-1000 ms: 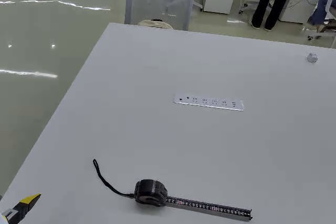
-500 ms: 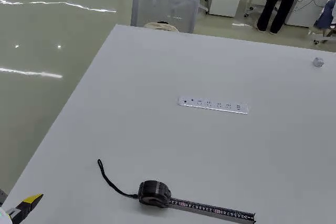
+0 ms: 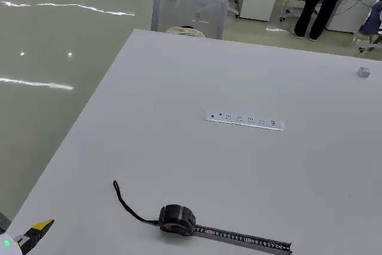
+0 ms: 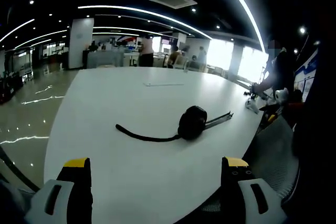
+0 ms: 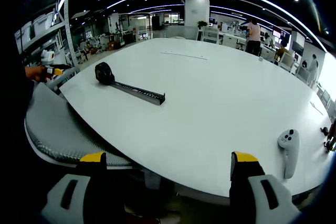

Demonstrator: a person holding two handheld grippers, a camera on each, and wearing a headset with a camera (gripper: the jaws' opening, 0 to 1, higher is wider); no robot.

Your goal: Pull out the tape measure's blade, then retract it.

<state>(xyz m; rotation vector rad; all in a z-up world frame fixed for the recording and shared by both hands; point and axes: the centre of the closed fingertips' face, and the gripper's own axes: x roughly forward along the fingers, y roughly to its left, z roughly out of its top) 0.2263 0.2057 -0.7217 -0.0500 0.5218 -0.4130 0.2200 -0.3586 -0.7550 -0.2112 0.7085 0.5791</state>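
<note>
Tape measure (image 4: pixel 192 122) on worktop (image 3: pixel 239 76), blade (image 3: pixel 242 240) out, long axis running rightward. Left gripper (image 4: pixel 156 162), fingers apart and empty, is the nearer, at the case (image 3: pixel 177 219) end. Right gripper (image 5: pixel 169 157), likewise apart, well off.

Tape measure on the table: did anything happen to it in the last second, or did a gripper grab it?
Nothing visibly changed. The slight shift in the head view is the headset camera moving. The tape measure lies where it was on the table, its blade pulled out and untouched. The left gripper and right gripper stay open, apart from it.
</note>
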